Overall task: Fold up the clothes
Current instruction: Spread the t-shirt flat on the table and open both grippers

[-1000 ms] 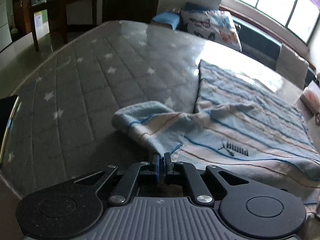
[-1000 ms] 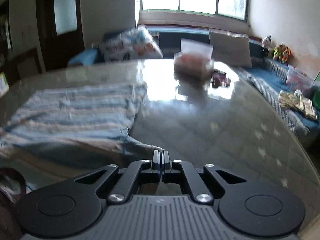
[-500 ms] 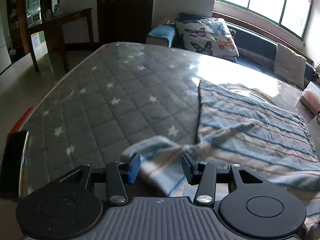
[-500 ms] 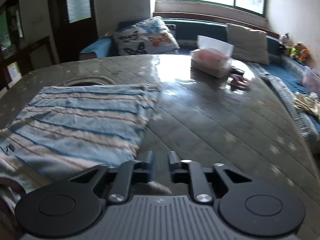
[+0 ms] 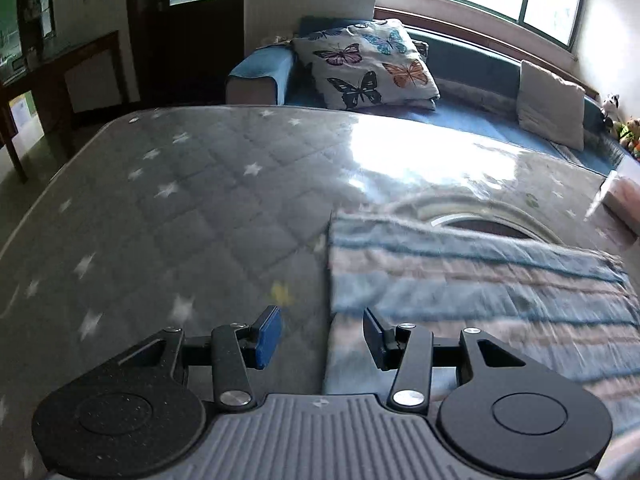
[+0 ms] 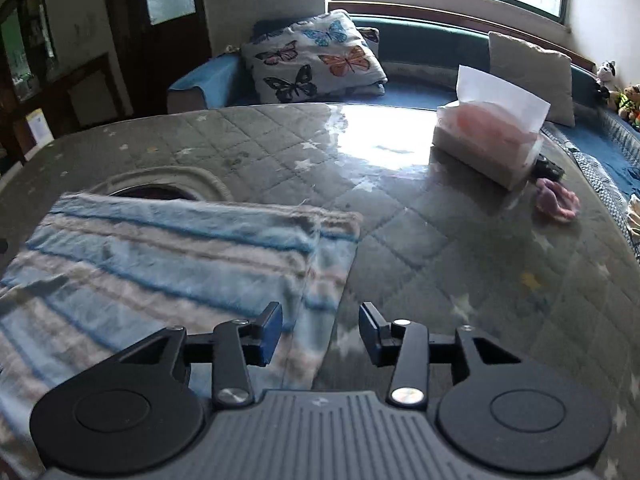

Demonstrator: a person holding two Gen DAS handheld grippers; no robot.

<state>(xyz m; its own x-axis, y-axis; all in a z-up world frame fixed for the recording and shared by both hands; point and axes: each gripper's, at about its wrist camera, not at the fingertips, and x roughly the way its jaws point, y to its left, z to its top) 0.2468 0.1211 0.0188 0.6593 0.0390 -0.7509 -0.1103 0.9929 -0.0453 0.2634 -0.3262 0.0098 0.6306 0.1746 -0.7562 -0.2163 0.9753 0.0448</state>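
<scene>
A blue, white and pink striped garment (image 5: 460,280) lies flat on the grey quilted star-patterned table (image 5: 180,208). My left gripper (image 5: 322,340) is open and empty above the garment's left edge. In the right wrist view the same garment (image 6: 168,252) lies at the left. My right gripper (image 6: 320,334) is open and empty above the garment's right edge, one finger over the cloth and one over the bare table (image 6: 440,272).
A tissue box (image 6: 488,148) and a small pink item (image 6: 556,200) sit at the table's far right. A round opening in the table cover (image 6: 152,192) lies just beyond the garment. A sofa with a butterfly pillow (image 5: 368,64) stands behind the table.
Both grippers were shut on the garment's folded corners a second ago. They opened, let go and moved up and forward. The garment now lies flat with straight side edges.
</scene>
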